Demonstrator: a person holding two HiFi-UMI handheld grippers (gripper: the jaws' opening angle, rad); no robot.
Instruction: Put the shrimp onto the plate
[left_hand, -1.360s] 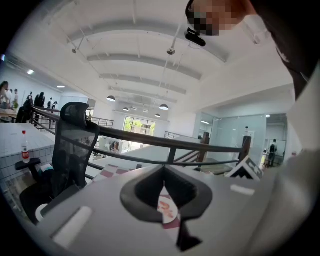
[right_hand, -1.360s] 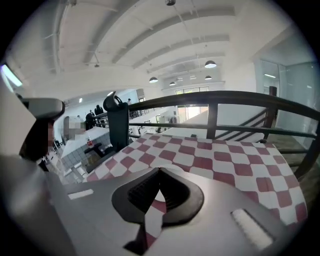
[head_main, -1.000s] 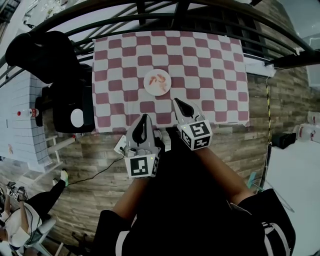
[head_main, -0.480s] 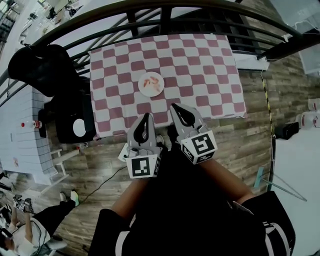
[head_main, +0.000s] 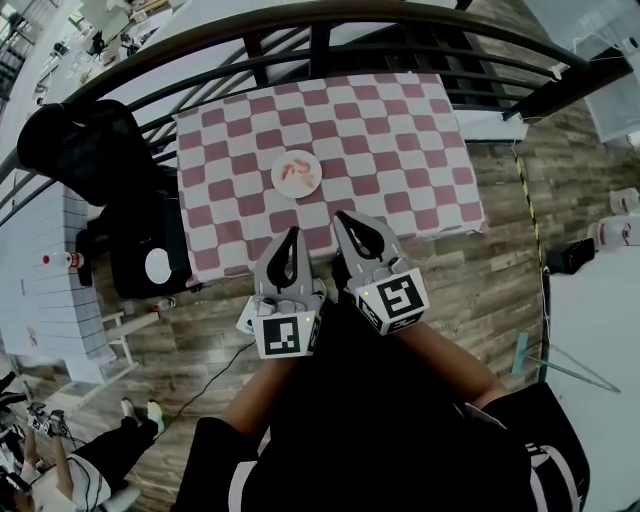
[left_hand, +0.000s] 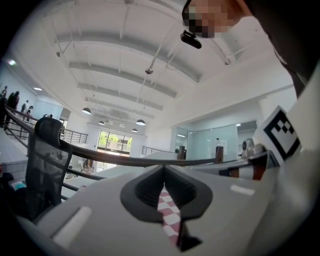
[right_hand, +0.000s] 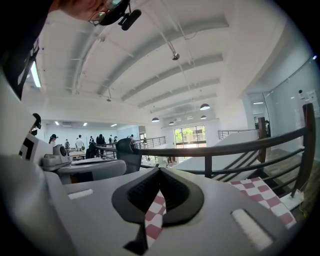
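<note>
A table (head_main: 400, 130) draped in a red-and-white checked cloth stands just ahead of the left gripper (head_main: 291, 235) and the right gripper (head_main: 342, 218). Beneath both, and out to the right, the floor (head_main: 490, 290) is brown wooden planks. A black railing (right_hand: 225, 149) runs past the table's far side. A black office chair (head_main: 85, 140) stands to the left of the left gripper. Overhead, a white ceiling (left_hand: 125, 60) with long beams carries round lamps (left_hand: 140, 122). Far ahead a window (left_hand: 114, 142) glows bright.

Orange-red shrimp (head_main: 294, 171) lie on the small round white plate (head_main: 315, 176), flat on the red-checkered tablecloth (head_main: 400, 130).
</note>
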